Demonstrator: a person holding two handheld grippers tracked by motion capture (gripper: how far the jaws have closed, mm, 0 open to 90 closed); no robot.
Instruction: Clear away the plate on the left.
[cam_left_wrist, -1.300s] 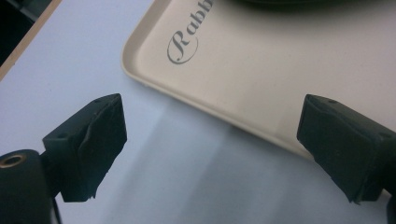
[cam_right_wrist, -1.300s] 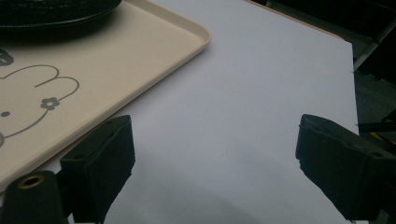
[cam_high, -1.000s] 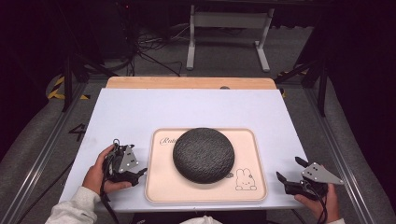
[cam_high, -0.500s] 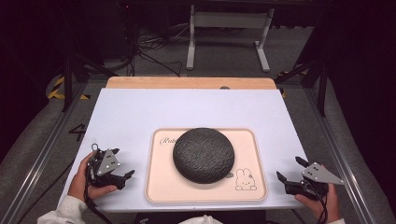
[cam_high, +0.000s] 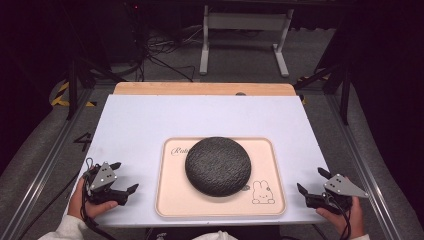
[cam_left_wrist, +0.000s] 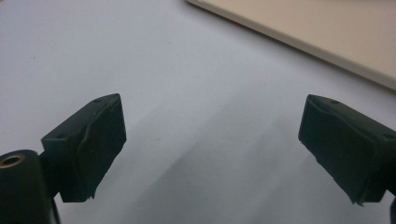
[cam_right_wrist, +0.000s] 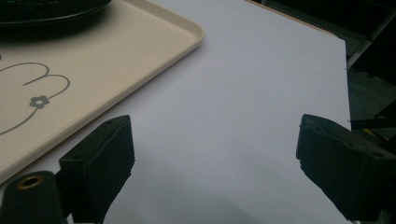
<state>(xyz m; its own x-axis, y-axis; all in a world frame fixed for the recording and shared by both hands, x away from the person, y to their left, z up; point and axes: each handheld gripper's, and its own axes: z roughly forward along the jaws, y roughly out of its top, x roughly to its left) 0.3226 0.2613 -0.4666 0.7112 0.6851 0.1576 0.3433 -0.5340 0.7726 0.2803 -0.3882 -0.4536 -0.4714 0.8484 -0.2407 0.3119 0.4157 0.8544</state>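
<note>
White table (cam_high: 150, 125) fills the scene, its far edge wooden. At its near edge a cream tray (cam_high: 172, 200) carries 1 dark textured dome (cam_high: 218, 166); tray lettering is partly covered. Left gripper (cam_high: 124, 176) and right gripper (cam_high: 310, 181) rest at the near corners, jaws spread, empty.

dark grey textured dome (cam_high: 218, 166) on a cream rabbit-printed tray (cam_high: 170, 202).

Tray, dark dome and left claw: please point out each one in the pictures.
Tray (cam_high: 172, 200), high view, bare near-left corner.
Dark dome (cam_high: 218, 165), high view, middle of its top.
Left claw (cam_high: 124, 178), high view, between its open tips.
</note>
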